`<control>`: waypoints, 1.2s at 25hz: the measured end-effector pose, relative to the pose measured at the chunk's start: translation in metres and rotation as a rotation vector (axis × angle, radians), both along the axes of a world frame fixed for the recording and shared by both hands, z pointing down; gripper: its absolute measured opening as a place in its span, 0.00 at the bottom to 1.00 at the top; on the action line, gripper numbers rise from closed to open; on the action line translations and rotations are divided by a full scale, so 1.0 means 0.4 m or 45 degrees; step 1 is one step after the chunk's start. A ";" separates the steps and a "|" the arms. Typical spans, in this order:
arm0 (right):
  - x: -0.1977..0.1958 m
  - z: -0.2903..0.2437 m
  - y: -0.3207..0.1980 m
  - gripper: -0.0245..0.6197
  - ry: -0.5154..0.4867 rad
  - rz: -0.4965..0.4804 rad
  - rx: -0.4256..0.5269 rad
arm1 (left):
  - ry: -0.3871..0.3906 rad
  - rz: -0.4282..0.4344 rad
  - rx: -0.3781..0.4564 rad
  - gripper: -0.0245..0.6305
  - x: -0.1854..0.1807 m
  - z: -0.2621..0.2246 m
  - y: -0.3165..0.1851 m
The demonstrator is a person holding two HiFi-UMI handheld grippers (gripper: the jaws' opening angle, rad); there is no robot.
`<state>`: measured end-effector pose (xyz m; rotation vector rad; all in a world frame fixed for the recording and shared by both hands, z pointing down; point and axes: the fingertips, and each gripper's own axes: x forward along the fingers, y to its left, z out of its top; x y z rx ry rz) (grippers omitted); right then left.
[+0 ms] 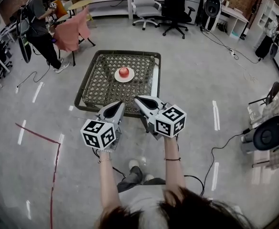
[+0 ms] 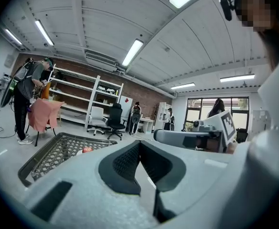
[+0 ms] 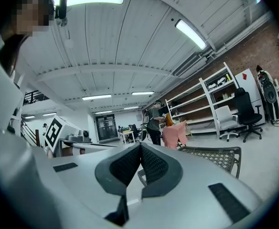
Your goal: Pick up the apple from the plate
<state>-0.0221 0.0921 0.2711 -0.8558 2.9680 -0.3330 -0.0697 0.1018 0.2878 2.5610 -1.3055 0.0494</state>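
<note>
While left gripper (image 1: 117, 106) and right gripper (image 1: 140, 100) fingers meet, the apple (image 1: 124, 72) looks evenly round.

My left gripper (image 2: 139, 143): jaws pressed together, nothing btwn them. Apple (image 2: 87, 150) sits ahead-left on a woven table (image 2: 44, 159), well apart from me. Right gripper (image 2: 158, 135) alongside on the right. Person (image 2: 25, 104) stands by a pink-draped chair (image 2: 44, 116), far left.

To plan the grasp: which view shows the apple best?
The head view: the whole apple sits unobstructed on its plate. The left gripper view shows only a small red bit; the right gripper view none.
</note>
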 end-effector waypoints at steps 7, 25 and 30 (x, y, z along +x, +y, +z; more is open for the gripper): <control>-0.035 0.020 -0.061 0.05 0.023 0.023 -0.019 | 0.013 0.031 -0.010 0.05 -0.030 0.012 -0.065; -0.107 0.081 -0.180 0.05 0.019 0.136 -0.063 | 0.005 0.116 -0.023 0.05 -0.116 0.054 -0.189; -0.127 0.091 -0.203 0.05 0.017 0.159 -0.080 | 0.021 0.132 -0.038 0.05 -0.142 0.067 -0.207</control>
